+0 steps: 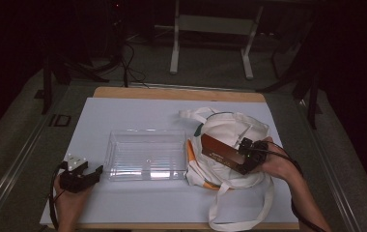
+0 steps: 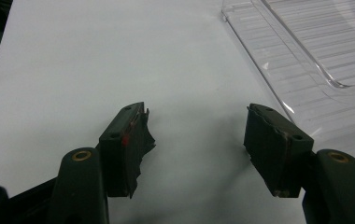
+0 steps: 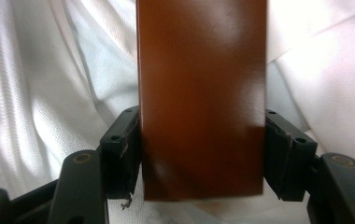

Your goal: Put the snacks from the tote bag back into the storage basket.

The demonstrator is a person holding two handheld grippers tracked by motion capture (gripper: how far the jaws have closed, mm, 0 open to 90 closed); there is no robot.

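The right gripper pinches a flat brown rectangular box between its jaws, holding it over the white cloth tote bag, just right of the clear ribbed plastic tray. Left of that tray, the left gripper rests spread apart, holding nothing

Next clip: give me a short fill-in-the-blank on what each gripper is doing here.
The right gripper is shut on a flat ____ box.
Under that box lies a white cloth ____.
The left gripper has its jaws ____, holding nothing.
The clear tray sits between the left gripper and the ____.

Missing words: brown; bag; open; bag
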